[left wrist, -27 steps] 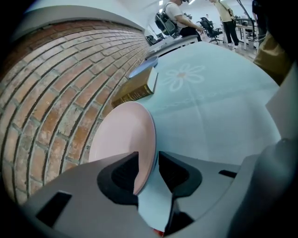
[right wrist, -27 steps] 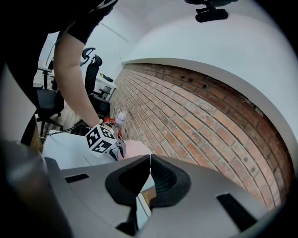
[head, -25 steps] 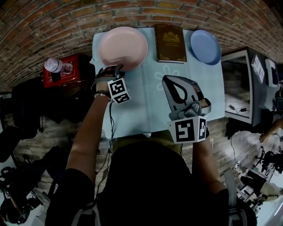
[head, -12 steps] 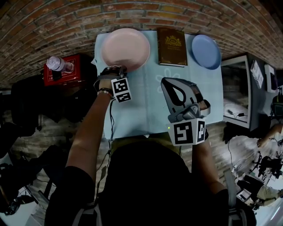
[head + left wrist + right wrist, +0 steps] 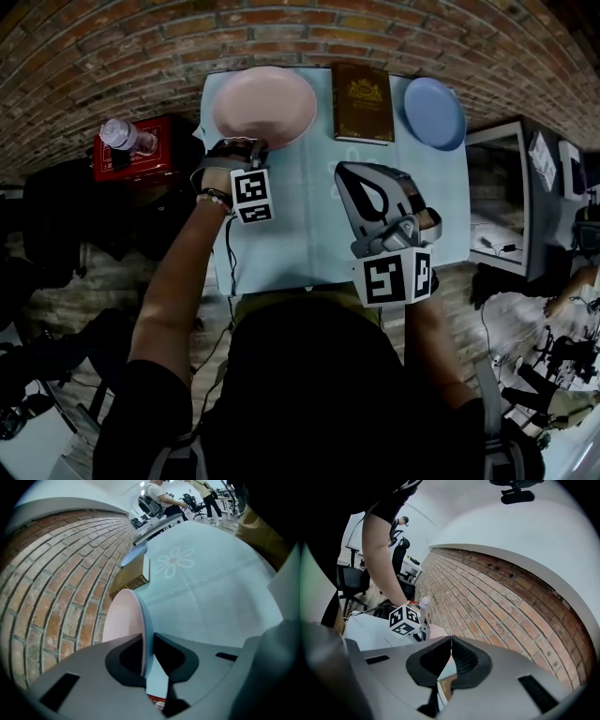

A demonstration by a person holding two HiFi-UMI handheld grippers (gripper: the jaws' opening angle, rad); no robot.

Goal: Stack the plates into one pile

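Note:
A pink plate (image 5: pixel 265 105) lies at the far left of the light blue tablecloth (image 5: pixel 300 234), and a blue plate (image 5: pixel 434 112) at the far right. My left gripper (image 5: pixel 246 145) has just been closing and is shut on the pink plate's near rim. In the left gripper view the pink plate (image 5: pixel 123 620) stands tilted on edge between the pads of my left gripper (image 5: pixel 147 656). The blue plate (image 5: pixel 132 555) shows far off. My right gripper (image 5: pixel 352 176) hovers over the cloth's near right part. In its own view my right gripper (image 5: pixel 451 641) is shut with nothing in it.
A brown book (image 5: pixel 364 101) lies between the two plates. A red box (image 5: pixel 141 161) with a plastic bottle (image 5: pixel 122 138) on it stands left of the table. A brick wall runs behind the table. A dark cabinet (image 5: pixel 506 187) stands on the right.
My left gripper's jaws have closed on the pink plate's near rim and the gripper has risen slightly. The right gripper has stayed put.

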